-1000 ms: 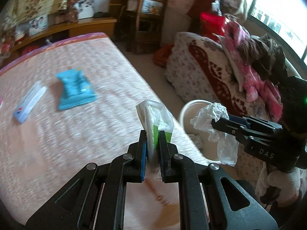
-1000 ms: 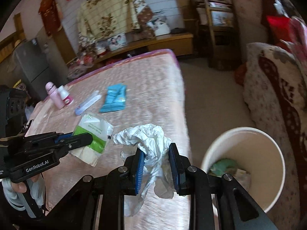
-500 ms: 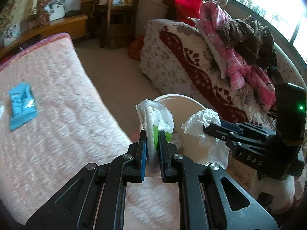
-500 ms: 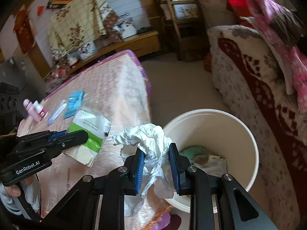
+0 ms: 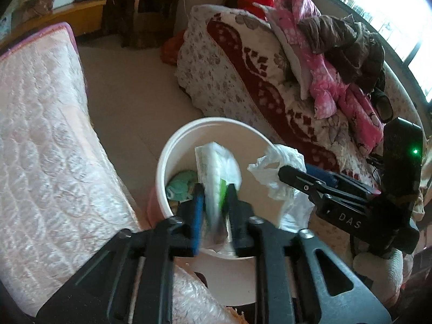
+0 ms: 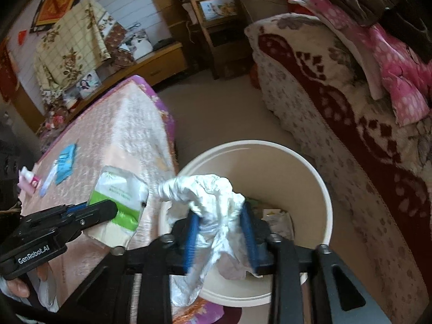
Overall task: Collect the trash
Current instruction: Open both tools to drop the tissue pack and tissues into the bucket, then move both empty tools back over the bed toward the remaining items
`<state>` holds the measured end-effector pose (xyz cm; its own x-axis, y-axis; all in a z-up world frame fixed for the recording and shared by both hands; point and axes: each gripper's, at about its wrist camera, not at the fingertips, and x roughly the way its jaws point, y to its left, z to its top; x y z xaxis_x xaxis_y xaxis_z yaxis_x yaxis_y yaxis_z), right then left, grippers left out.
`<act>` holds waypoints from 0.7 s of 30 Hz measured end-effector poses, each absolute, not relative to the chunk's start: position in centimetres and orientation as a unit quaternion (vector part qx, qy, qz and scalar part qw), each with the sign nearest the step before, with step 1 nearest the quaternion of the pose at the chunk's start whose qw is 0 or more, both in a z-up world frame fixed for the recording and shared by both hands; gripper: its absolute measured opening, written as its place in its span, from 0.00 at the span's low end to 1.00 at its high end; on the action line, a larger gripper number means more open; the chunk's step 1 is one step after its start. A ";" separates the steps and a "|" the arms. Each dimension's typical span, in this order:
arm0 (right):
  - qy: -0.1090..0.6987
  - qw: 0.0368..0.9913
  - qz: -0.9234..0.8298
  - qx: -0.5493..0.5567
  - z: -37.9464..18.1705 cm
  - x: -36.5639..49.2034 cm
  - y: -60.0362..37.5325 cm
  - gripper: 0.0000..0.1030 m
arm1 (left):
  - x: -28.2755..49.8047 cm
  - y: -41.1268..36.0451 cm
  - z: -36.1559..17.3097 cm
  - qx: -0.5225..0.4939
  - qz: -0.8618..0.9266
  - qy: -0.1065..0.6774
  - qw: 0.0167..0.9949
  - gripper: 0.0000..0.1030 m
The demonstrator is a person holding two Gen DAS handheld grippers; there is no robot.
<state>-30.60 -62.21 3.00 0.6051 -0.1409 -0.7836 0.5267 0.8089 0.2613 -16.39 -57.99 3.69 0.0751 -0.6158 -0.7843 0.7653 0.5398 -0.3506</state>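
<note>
My left gripper (image 5: 214,189) holds a white and green tissue pack (image 5: 217,167) between its jaws, over the near rim of the cream trash bin (image 5: 172,145). The pack also shows in the right wrist view (image 6: 118,202). My right gripper (image 6: 220,216) holds a crumpled white plastic bag (image 6: 210,194) over the bin (image 6: 310,167). The jaws of both grippers stand wider apart than before, with the items still between them. The bin holds a green scrap (image 5: 181,181) and paper trash (image 6: 278,216).
A pink quilted bed (image 5: 40,135) lies on the left. On it are a blue packet (image 6: 66,162), a white tube (image 6: 48,181) and a pink bottle (image 6: 28,179). A sofa with a floral cover (image 5: 256,67) and piled clothes (image 5: 337,54) stands on the right.
Both grippers swung from over the bed to above the bin. The jaws of both have widened around the pack and the bag.
</note>
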 end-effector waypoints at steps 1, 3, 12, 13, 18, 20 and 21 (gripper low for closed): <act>0.401 0.862 -0.200 0.239 2.8 -30.6 -62.4 0.51 | -16.4 -58.0 3.5 0.076 -0.475 0.490 0.728 0.40; 0.397 0.861 -0.209 0.239 2.6 -30.7 -62.6 0.57 | -16.3 -57.8 3.4 0.071 -0.475 0.485 0.731 0.51; 0.402 0.859 -0.193 0.250 1.8 -30.1 -61.8 0.57 | -15.3 -55.7 3.9 0.073 -0.447 0.479 0.752 0.51; 0.403 0.860 -0.190 0.250 1.8 -29.9 -61.5 0.57 | -15.1 -55.4 4.0 0.071 -0.443 0.477 0.756 0.51; 0.407 0.862 -0.181 0.243 2.1 -29.0 -60.4 0.57 | -14.5 -53.6 4.2 0.075 -0.420 0.471 0.772 0.51; 0.408 0.864 -0.177 0.237 2.5 -28.6 -59.8 0.57 | -14.4 -52.7 4.5 0.078 -0.411 0.464 0.781 0.51; 0.408 0.865 -0.176 0.234 2.6 -28.5 -59.5 0.58 | -14.3 -52.3 4.6 0.079 -0.407 0.461 0.784 0.51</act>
<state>-28.47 -59.53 2.63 0.6052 -0.1138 -0.7879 0.4954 0.8286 0.2609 -14.26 -52.29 4.55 0.2428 -0.5659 -0.7879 0.7120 0.6556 -0.2515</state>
